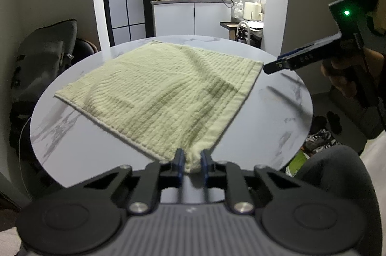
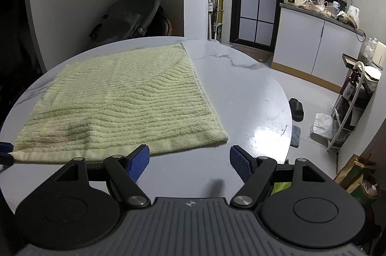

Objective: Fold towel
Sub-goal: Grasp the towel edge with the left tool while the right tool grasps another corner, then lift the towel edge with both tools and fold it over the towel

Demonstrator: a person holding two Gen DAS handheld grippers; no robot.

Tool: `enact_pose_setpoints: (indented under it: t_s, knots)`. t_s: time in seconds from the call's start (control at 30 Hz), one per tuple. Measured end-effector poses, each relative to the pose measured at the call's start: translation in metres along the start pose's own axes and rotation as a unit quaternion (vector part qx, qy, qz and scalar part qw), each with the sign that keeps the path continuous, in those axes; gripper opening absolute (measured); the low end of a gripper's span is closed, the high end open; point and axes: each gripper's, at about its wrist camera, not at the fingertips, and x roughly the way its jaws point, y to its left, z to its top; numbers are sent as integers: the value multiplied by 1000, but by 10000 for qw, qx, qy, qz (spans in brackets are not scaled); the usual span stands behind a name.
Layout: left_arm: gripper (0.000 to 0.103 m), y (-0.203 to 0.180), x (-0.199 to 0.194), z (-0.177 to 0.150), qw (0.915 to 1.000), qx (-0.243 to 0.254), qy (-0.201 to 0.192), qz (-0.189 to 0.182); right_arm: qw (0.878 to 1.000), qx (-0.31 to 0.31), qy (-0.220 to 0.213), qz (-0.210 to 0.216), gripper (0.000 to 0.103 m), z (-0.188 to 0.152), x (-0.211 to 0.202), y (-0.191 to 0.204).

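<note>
A pale yellow ribbed towel (image 1: 164, 89) lies spread flat on the round marble table (image 1: 277, 111). My left gripper (image 1: 191, 154) is shut on the towel's near corner at the table's front edge. My right gripper (image 2: 189, 159) is open and empty, its blue pads (image 2: 137, 162) just short of the towel's near right corner (image 2: 217, 135). The towel also shows in the right wrist view (image 2: 120, 101). The right gripper shows in the left wrist view (image 1: 272, 67), beside the towel's far right corner. The left gripper's blue tips (image 2: 4, 147) show at the left edge of the right wrist view.
A dark bag (image 1: 41, 63) on a chair stands behind the table at left. Kitchen cabinets (image 2: 313, 48) and a wire rack (image 2: 349, 106) are off to the right. Slippers (image 2: 296, 108) lie on the floor past the table edge.
</note>
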Motion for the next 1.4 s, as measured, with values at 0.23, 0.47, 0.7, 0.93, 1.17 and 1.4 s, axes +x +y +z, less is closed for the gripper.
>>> enact_pose_setpoints:
  t_s: [0.23,0.47,0.7,0.93,1.17,1.4]
  knots:
    - [7,10,-9,-5,10000,-85,8,-11,10000,-56,17,8,78,5,6,4]
    - [7,26,-22,-12,9997,-218,15,99,9998,-169,125,-7,78,2,7,14]
    - [7,34,-26,-14,9994,-290,-36,186,9993,-198,296,70,74,-6,6,26]
    - [7,37,-27,-17,9986,-427,-141,264,9987,-166,330,359,42,-6,5,29]
    - [6,36,-29,-18,9985,-416,-255,267,9978,-366,333,451,11,-6,0,44]
    - [6,38,-36,-15,9974,-415,-469,347,9979,-395,113,510,11,-5,-18,51]
